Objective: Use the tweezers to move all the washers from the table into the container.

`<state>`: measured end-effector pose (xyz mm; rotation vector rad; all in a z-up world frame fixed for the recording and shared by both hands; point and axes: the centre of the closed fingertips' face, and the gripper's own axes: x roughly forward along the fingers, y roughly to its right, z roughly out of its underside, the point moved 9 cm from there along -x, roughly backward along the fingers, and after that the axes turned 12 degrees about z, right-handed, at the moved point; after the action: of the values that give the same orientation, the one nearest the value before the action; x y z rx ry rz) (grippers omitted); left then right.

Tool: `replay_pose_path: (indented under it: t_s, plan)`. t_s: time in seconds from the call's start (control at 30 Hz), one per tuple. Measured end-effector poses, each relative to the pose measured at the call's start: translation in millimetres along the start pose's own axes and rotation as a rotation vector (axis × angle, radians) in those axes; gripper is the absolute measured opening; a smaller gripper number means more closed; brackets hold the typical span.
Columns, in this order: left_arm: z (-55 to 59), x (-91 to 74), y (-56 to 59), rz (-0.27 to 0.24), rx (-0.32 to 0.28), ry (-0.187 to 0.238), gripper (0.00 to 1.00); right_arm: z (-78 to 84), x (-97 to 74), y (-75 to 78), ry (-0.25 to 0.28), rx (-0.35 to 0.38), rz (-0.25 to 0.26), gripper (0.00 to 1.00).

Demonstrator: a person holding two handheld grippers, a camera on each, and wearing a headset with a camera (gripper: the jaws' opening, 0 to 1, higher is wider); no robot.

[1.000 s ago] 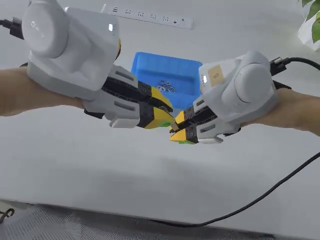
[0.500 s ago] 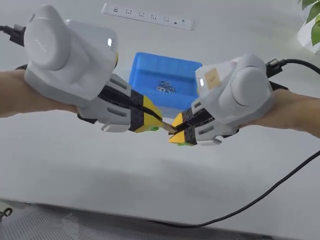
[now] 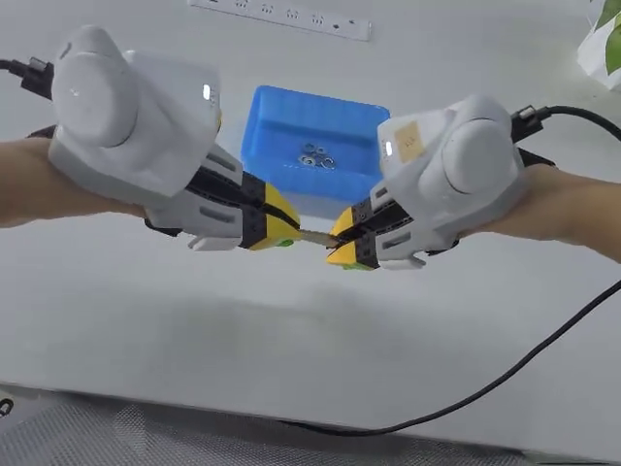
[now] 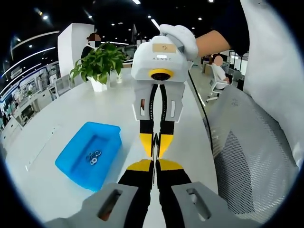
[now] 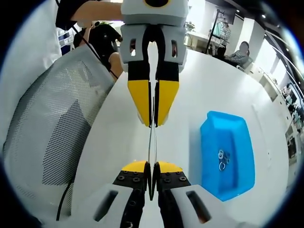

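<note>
Since the earlier frame the two grippers have drawn apart. Their yellow tips were almost one over the other, and now there is a short gap between them, bridged by the thin tweezers [image 3: 312,236]. The left gripper [image 3: 283,227] has its jaws closed narrow on one end of the tweezers, and the right gripper [image 3: 340,245] has its jaws closed narrow on the other end. Both gripper views show this same straight line from tip to tip.

I think this means the tweezers are being passed, or their hold is being corrected, so no washer is being picked up at this moment.

The washers [image 3: 315,157] that I can see lie together inside the blue container [image 3: 264,136]. It stands toward the far edge of the desk [image 3: 146,320], not far from the white power strip [image 3: 281,16].

The grippers hang above the middle of the desk, just before the near wall of the container. The surface under them and toward the near edge looks bare, which gives good room for moving. On the right side a black cable [image 3: 505,374] crosses toward the near edge, and a plant [image 3: 606,44] stands at the far right corner. The right hand should keep away from both.
</note>
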<state>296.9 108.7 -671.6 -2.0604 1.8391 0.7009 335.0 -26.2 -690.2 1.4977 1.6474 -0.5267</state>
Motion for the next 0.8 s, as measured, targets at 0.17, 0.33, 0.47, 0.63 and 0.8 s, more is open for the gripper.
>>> replay_pose_path:
  t_s: [0.17, 0.33, 0.47, 0.63, 0.8]
  plan:
    - [14.3, 11.1, -7.8, 0.012, -0.023, -0.006, 0.07, 11.7, 12.1, 1.9, -0.025, 0.016, -0.003, 0.08]
    - [29.4, 19.6, -15.8, 0.013, -0.047, -0.013, 0.07, 18.4, 21.7, 4.2, -0.033, 0.037, 0.006, 0.08]
    - [37.8, 21.5, -21.9, 0.014, -0.077, -0.013, 0.07, 21.8, 28.0, 7.0, -0.017, 0.054, 0.014, 0.08]
    - [44.1, 23.5, -27.4, 0.009, -0.077, -0.019, 0.07, 25.0, 36.2, 10.7, -0.013, 0.073, 0.026, 0.08]
    - [50.0, 25.5, -32.2, 0.012, -0.083, -0.034, 0.07, 28.5, 40.6, 11.9, 0.001, 0.088, 0.041, 0.09]
